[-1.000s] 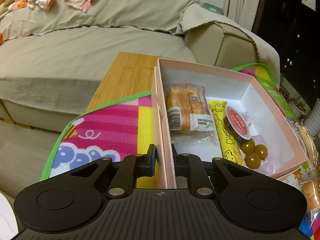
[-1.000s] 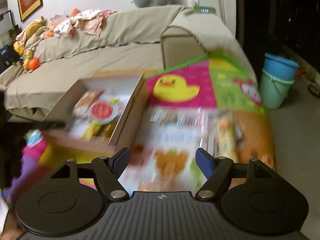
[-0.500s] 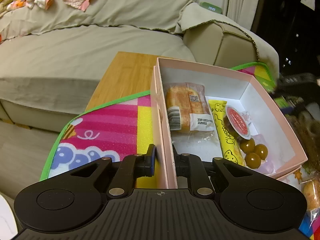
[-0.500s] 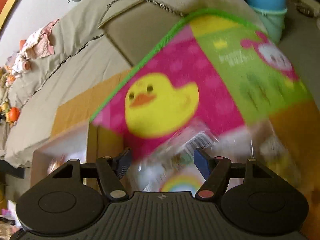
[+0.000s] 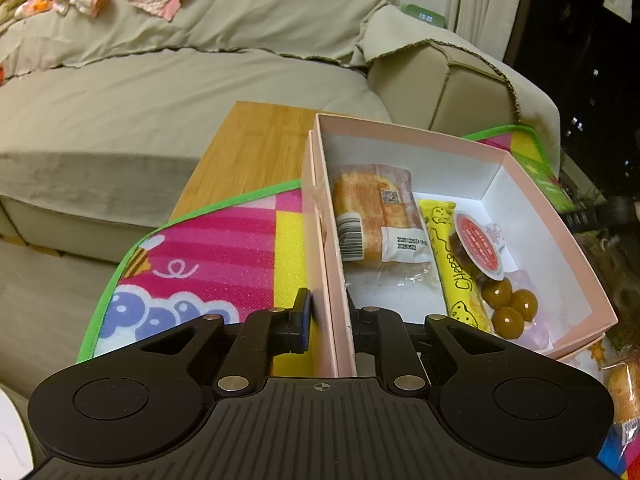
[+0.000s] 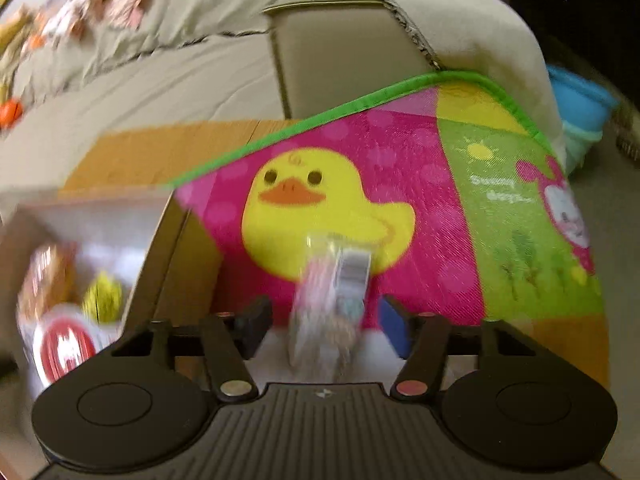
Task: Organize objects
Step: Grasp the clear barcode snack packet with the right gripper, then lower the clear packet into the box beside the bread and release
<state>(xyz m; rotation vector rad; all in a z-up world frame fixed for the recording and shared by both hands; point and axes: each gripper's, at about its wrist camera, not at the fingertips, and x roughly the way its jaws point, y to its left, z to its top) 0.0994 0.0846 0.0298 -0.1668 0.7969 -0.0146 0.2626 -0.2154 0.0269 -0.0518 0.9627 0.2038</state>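
While clamped on the pink box [image 5: 400, 136] wall, left fingers [image 5: 301, 320] beside a yellow "Cheese" packet [image 5: 452, 264]; right fingers [image 6: 394, 328] apart.

Right claw [image 6: 324, 326], spread wide over blurred snack packets a second ago, now narrower, with clear wrapped packet [image 6: 330, 300] upright between its fingers; contact with pads not discernible through blur. Right view swings from packet pile to duck print on play mat [image 6: 400, 208]. Pink box [image 6: 168, 248] slides from centre-left to near-left edge of right view. Dark blurred shape [image 5: 600, 216] appears at right edge of left view, beyond box.
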